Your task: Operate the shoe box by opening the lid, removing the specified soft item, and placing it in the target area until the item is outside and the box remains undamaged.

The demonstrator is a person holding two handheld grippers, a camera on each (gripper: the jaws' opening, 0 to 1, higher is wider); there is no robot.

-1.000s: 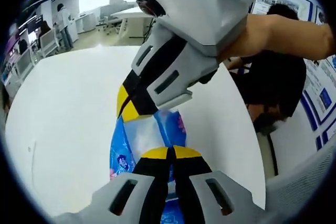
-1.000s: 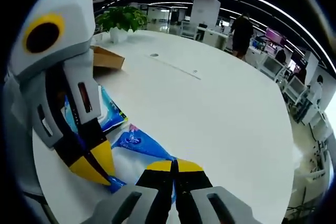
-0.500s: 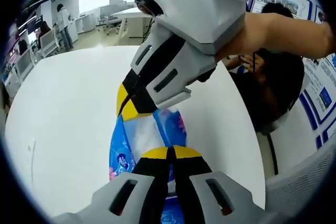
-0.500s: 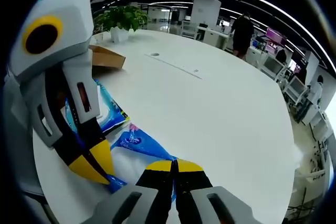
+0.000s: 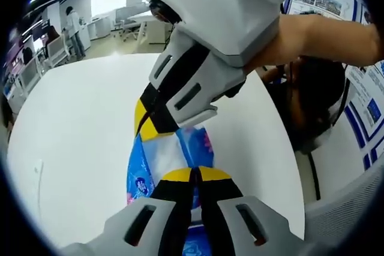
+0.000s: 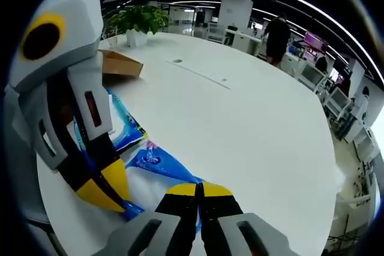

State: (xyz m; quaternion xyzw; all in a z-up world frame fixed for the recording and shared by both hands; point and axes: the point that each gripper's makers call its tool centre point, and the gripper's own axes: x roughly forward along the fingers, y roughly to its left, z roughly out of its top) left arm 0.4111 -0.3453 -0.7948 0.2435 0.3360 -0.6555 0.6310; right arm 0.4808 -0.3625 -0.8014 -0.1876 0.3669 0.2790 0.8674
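A soft blue and white pack [image 5: 174,154] hangs just over the white table [image 5: 78,124], held at both ends. My left gripper [image 5: 192,175] is shut on its near end. My right gripper [image 5: 147,125] reaches in from the upper right and is shut on its far end. In the right gripper view the same blue pack [image 6: 159,163] stretches between my right gripper [image 6: 198,189] and my left gripper [image 6: 105,187]. A brown cardboard box [image 6: 122,64] lies at the far left of the table [image 6: 240,124].
A second blue and white pack [image 6: 127,129] lies flat behind the left gripper. A potted plant [image 6: 138,22] stands beyond the box. A person in dark clothes [image 5: 318,100] sits at the table's right edge, beside a grey mesh chair [image 5: 354,208]. Desks and people fill the room behind.
Almost nothing differs. Both grippers stay shut on the pack, and the views have only shifted slightly.
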